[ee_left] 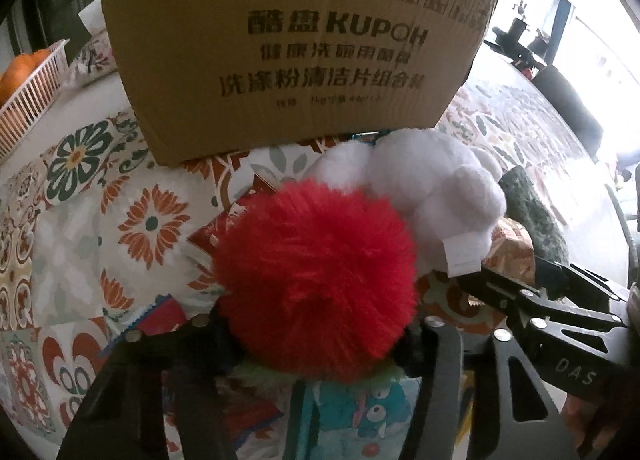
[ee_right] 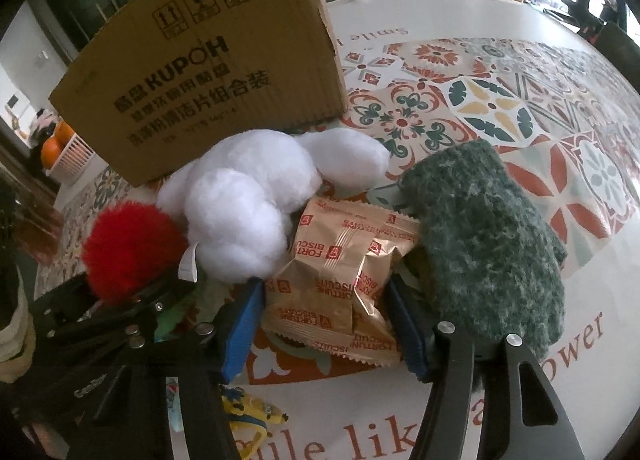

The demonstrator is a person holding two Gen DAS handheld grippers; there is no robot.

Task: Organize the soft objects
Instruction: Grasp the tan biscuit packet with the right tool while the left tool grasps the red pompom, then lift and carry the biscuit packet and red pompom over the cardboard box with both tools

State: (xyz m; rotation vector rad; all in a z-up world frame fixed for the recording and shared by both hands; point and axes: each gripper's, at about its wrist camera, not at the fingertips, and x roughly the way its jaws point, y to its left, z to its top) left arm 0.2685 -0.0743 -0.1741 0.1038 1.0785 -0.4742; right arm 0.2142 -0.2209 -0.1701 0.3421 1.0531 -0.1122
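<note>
A fluffy red pompom (ee_left: pixel 316 272) sits between the fingers of my left gripper (ee_left: pixel 316 336), which is closed around it; it also shows in the right wrist view (ee_right: pixel 128 252). A white plush toy (ee_left: pixel 432 184) (ee_right: pixel 256 204) lies just behind it, in front of a KUPOH cardboard box (ee_left: pixel 288 48) (ee_right: pixel 208 72). A dark green knitted mitten (ee_right: pixel 488 240) (ee_left: pixel 532 212) lies to the right. My right gripper (ee_right: pixel 324 312) is open, its blue pads (ee_right: pixel 244 324) on either side of gold biscuit packets (ee_right: pixel 344 280).
A patterned tablecloth (ee_right: pixel 480 100) covers the table. A white basket (ee_left: pixel 32 92) with oranges stands far left. Colourful snack packets (ee_left: pixel 360 416) and a yellow minion figure (ee_right: pixel 248 416) lie near the front. Chairs stand behind the table.
</note>
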